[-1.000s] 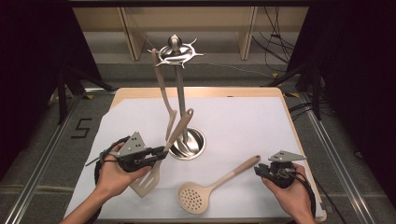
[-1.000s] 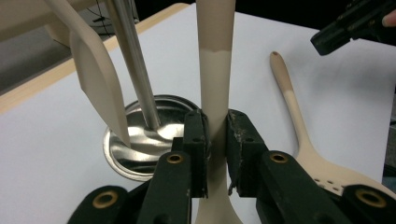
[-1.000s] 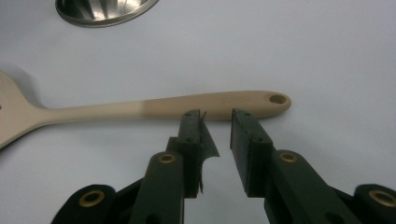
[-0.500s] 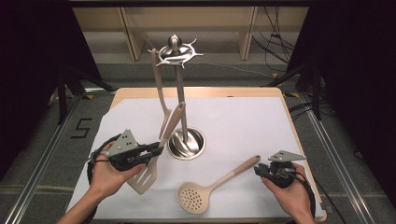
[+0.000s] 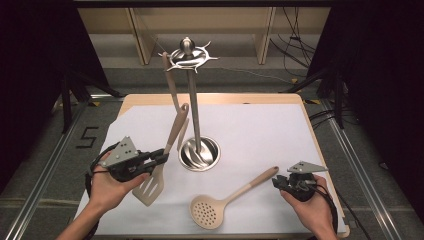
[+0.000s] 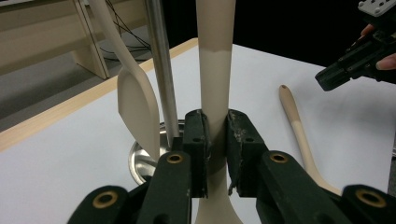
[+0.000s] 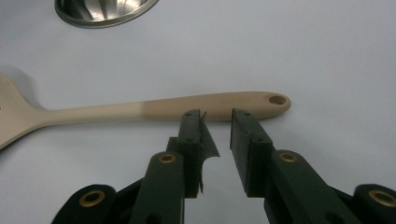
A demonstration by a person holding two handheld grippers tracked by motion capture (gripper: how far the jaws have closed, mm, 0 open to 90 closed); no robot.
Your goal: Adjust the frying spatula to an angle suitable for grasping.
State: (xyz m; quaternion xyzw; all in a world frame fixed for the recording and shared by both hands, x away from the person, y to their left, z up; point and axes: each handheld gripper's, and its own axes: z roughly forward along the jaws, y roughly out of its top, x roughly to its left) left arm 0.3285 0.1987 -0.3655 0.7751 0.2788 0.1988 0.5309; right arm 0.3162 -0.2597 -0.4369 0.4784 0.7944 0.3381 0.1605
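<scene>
Left gripper (image 5: 162, 158) clamped on slotted spatula (image 5: 152, 184) neck, handle tilted up toward rack (image 5: 189, 56) for hanging. Right gripper (image 5: 278, 183) open beside skimmer (image 5: 227, 201) handle on table (image 5: 260, 130), poised to grab.

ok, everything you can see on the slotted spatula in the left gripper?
The slotted spatula is beige, plastic-looking, with a darker tan upper handle ending in a hanging hole. Its flat slotted blade points down toward the white table cover; whether it touches is unclear. It leans up toward the steel stand. The left gripper is clamped on its neck.
</scene>
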